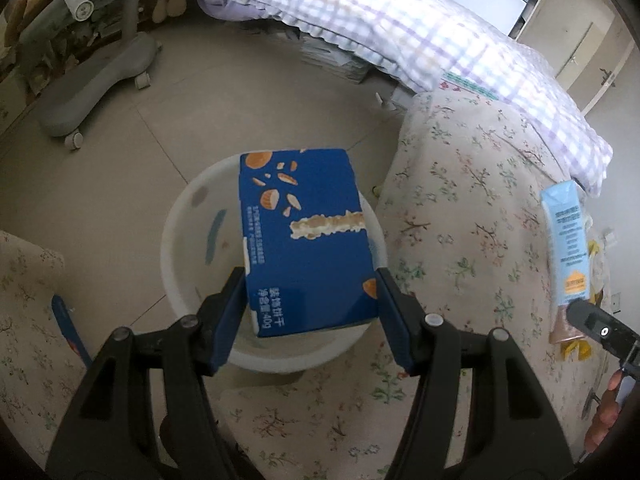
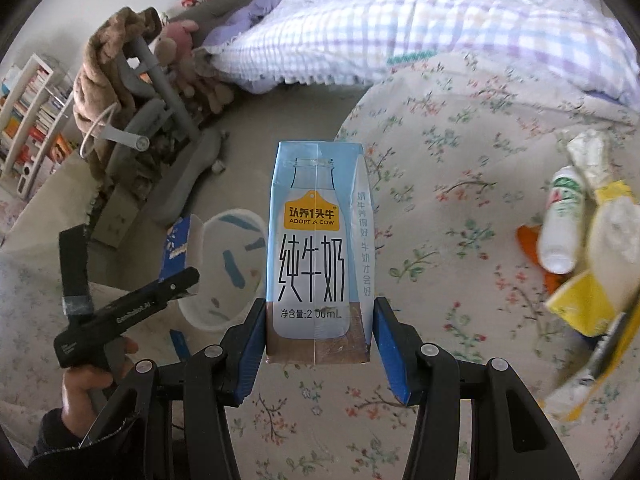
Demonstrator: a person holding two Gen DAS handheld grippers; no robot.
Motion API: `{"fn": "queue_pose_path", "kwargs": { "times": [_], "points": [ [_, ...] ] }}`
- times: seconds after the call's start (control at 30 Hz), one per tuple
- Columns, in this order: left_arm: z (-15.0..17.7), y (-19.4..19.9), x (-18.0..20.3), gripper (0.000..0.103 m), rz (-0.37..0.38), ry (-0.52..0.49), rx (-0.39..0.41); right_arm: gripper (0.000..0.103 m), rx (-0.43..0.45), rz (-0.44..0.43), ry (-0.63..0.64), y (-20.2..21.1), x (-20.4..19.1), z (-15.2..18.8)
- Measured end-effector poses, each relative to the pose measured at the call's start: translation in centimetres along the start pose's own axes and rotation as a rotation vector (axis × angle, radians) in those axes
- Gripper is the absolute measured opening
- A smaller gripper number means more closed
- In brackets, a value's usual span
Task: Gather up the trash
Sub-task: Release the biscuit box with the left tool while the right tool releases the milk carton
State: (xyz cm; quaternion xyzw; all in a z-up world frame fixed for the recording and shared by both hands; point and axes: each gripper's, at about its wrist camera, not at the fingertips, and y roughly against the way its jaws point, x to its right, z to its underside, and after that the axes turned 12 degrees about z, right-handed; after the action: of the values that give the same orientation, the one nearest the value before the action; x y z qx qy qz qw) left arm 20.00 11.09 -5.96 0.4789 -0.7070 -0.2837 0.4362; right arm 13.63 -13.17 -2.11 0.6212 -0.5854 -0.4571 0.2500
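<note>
Right now the blue biscuit box (image 1: 308,240) sits clamped between the blue pads of my left gripper (image 1: 312,304), hanging directly over the mouth of the white plastic bin (image 1: 180,216) on the tiled floor (image 1: 132,128). To drop it well, I judge I should keep the box centred over the opening and tip it slightly downward before parting the fingers, since its far end reaches close to the bin's back rim and a flat release could leave it bridging the edge. The grip is on the box's near end only, so most of it projects forward past the pads.

My right gripper (image 2: 318,336) is closed on the pale blue milk carton (image 2: 318,248), held upright by its brown base, above the flowered bedspread (image 2: 448,240) and to the right of the bin (image 2: 224,272), not yet over it. That carton should wait its turn, then swing left across the gap.

More litter lies further right on the bedspread: a small white bottle (image 2: 560,224) among yellow wrappers (image 2: 588,304), touching one another.
</note>
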Motion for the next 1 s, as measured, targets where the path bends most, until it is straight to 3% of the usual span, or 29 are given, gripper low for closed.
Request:
{"fn": "queue_pose_path", "kwargs": {
  "times": [0.13, 0.2, 0.4, 0.6, 0.73, 1.0],
  "points": [
    [-0.3, -0.1, -0.7, 0.066, -0.007, -0.002, 0.013, 0.053, -0.013, -0.005, 0.006, -1.1, -1.2, -0.2],
    [-0.4, -0.4, -1.0, 0.076, -0.028, 0.0, -0.013, 0.053, -0.011, -0.011, 0.016, -1.4, -1.8, -0.3],
    [-0.1, 1.8, -2.2, 0.097, -0.146, -0.028, 0.041, 0.053, -0.008, -0.044, 0.04, -2.2, -3.9, -0.6],
    [0.6, 5.1, -4.4, 0.099, -0.228, 0.0, 0.086, 0.053, -0.029, -0.073, 0.072, -3.8, -6.8, -0.5],
    [1.1, 6.5, -6.2, 0.099, -0.206, 0.052, 0.089, 0.053, -0.033, -0.09, 0.099, -4.7, -8.8, -0.5],
    [1.9, 7.7, -6.8, 0.099, -0.195, 0.039, 0.09, 0.055, -0.034, -0.124, 0.113, -6.5, -10.9, -0.5]
  ]
}}
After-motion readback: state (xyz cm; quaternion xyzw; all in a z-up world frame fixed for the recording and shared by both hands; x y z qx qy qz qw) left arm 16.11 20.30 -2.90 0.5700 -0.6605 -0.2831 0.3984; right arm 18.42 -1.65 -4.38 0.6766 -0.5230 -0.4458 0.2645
